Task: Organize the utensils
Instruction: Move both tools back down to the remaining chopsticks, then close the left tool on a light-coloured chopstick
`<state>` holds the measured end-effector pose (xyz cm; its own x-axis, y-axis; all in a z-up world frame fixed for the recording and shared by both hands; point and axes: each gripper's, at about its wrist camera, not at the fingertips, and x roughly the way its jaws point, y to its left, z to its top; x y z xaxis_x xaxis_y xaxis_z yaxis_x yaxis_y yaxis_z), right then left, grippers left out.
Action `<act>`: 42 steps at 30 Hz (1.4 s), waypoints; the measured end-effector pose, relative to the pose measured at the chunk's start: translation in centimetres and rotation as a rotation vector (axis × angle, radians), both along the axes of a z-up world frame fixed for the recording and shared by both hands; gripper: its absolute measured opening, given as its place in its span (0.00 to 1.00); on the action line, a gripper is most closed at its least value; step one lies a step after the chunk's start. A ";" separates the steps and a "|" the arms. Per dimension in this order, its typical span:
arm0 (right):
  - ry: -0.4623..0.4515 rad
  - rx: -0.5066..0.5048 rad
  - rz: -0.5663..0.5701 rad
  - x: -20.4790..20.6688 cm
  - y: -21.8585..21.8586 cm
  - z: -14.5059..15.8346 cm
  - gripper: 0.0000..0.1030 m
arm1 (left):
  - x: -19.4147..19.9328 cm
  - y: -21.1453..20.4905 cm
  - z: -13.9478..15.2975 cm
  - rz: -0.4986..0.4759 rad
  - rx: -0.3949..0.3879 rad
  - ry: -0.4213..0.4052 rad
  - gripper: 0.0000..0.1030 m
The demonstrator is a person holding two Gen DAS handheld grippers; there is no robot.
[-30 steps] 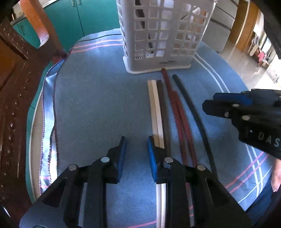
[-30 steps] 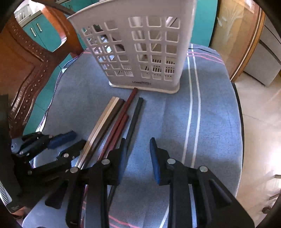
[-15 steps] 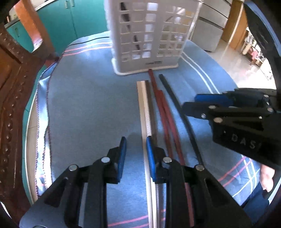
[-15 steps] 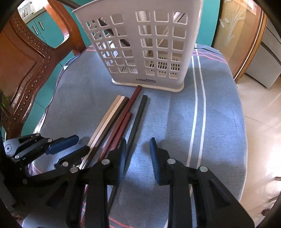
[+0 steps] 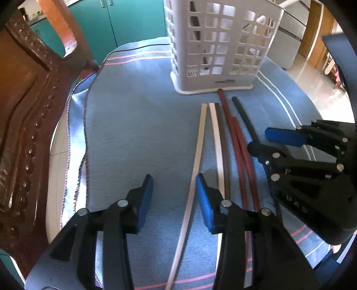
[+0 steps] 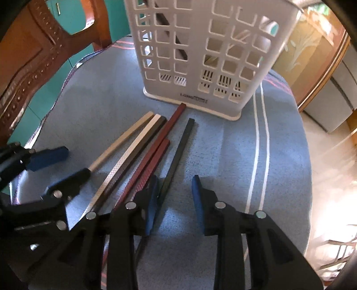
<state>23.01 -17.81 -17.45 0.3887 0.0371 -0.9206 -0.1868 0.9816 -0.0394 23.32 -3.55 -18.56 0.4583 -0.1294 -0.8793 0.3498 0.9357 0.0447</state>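
Note:
Several chopsticks lie side by side on the blue cloth, ends toward a white lattice basket (image 5: 218,44) (image 6: 200,55): two beige (image 5: 199,138), a dark brown (image 5: 223,133), two maroon (image 5: 234,133) and a black one (image 6: 178,156). My left gripper (image 5: 174,200) (image 6: 67,165) hangs over the near ends, jaws opening. One beige chopstick (image 6: 125,138) runs between its pads untouched. My right gripper (image 6: 175,196) (image 5: 267,142) is low over the black chopstick, jaws opening. That stick lies just inside the left pad, not pressed. A dark stick (image 6: 176,40) stands in the basket.
A carved wooden chair (image 5: 26,111) stands close on the left, against the cloth's edge. Teal cabinets (image 5: 122,20) are behind the round table. The blue striped cloth (image 5: 133,111) hangs over the rim; tiled floor (image 6: 330,167) lies beyond the right edge.
My left jaws have widened, and one beige chopstick has swung away from its pair to lie between them. My right gripper has come lower and nearer the black chopstick, its jaws slightly wider.

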 end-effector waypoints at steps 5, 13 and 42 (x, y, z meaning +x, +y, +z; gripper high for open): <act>0.046 0.046 -0.009 0.0 -1.0 0.3 0.11 | -0.4 0.0 0.6 -0.027 -0.018 -0.004 0.40; 0.033 0.110 -0.072 0.2 -4.2 1.6 0.07 | -1.0 -1.1 0.2 -0.085 -0.042 0.065 0.09; 0.011 0.088 -0.083 0.7 -2.2 1.0 0.22 | -1.8 -2.8 0.7 -0.145 -0.097 0.088 0.28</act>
<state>23.69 -20.01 -16.50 0.3836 0.0861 -0.9195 -0.1044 0.9933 0.0495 21.56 -6.30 -17.85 0.3503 -0.2748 -0.8954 0.4800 0.8736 -0.0803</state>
